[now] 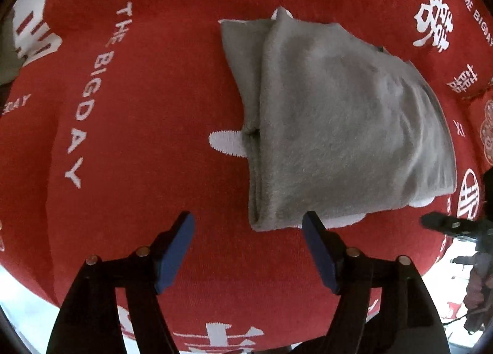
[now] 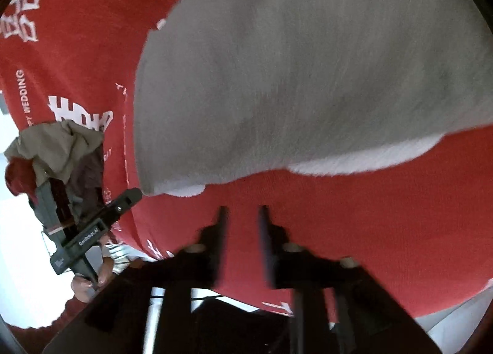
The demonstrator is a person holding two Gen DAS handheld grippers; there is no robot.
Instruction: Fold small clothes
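Observation:
A grey garment (image 1: 332, 120) lies folded on the red printed cloth (image 1: 148, 126). My left gripper (image 1: 248, 224) is open and empty, just short of the garment's near edge, its right finger (image 1: 317, 246) close to the near corner. In the right wrist view the same grey garment (image 2: 308, 70) fills the upper part. My right gripper (image 2: 242, 215) hovers over red cloth just short of its near edge, fingers a narrow gap apart with nothing between them; the view is blurred. The left gripper also shows in the right wrist view (image 2: 123, 203).
The red cloth (image 2: 369, 215) covers the work surface and drops off at its near edge. A pile of other clothes (image 2: 55, 150) sits at the left in the right wrist view. A dark device (image 1: 456, 227) shows at the right edge.

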